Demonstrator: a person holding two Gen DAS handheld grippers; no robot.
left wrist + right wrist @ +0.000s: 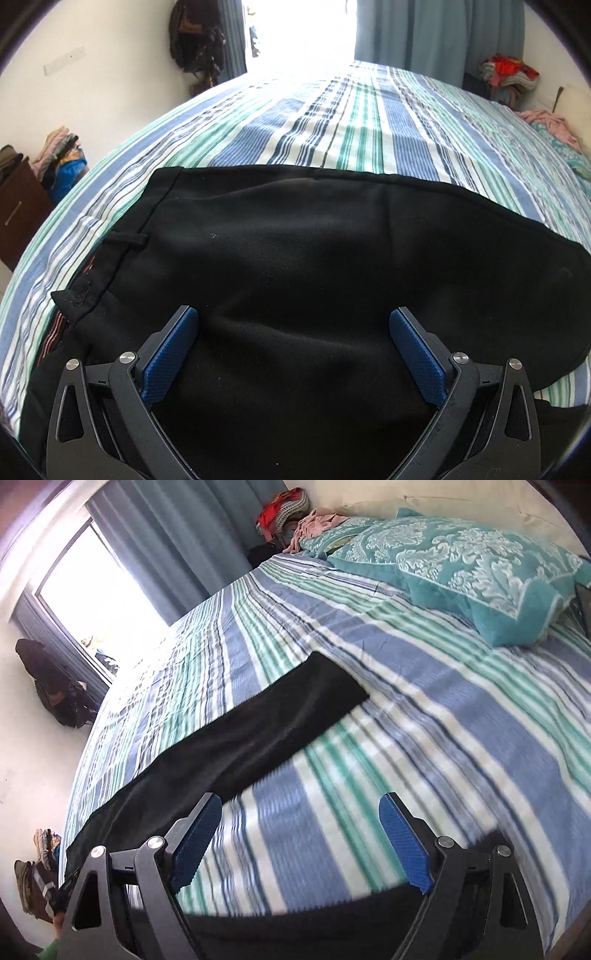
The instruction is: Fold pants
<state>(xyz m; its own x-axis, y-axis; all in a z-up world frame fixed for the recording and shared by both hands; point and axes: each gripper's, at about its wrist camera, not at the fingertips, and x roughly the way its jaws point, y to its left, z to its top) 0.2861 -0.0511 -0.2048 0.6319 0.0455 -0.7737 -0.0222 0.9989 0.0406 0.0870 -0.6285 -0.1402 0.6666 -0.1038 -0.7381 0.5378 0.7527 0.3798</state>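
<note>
- The left gripper [293, 328] has its jaws spread wide, with nothing pinched between the blue pads [173, 354]; black cloth fills the whole gap under them, but whether the pads touch it cannot be told.
- The right gripper [301, 825] also stands wide apart and holds nothing; striped bedsheet [424, 709] shows between its blue fingers [404, 843], and this view is blurred.
- No brand, label or readable writing shows on the grippers, the cloth or the bedding.
- The black pants [295, 240] lie flat on the striped bedsheet [332, 122]. In the left wrist view the waistband end, with a belt loop [125, 240], lies up and left of the jaws, and the cloth runs off to the right.
- In the right wrist view one leg of the black pants [258, 723] stretches from beside the left finger up toward the middle of the bed, its hem well short of the teal pillows [461, 565]; more black cloth lies along the bottom edge beneath the jaws.
</note>
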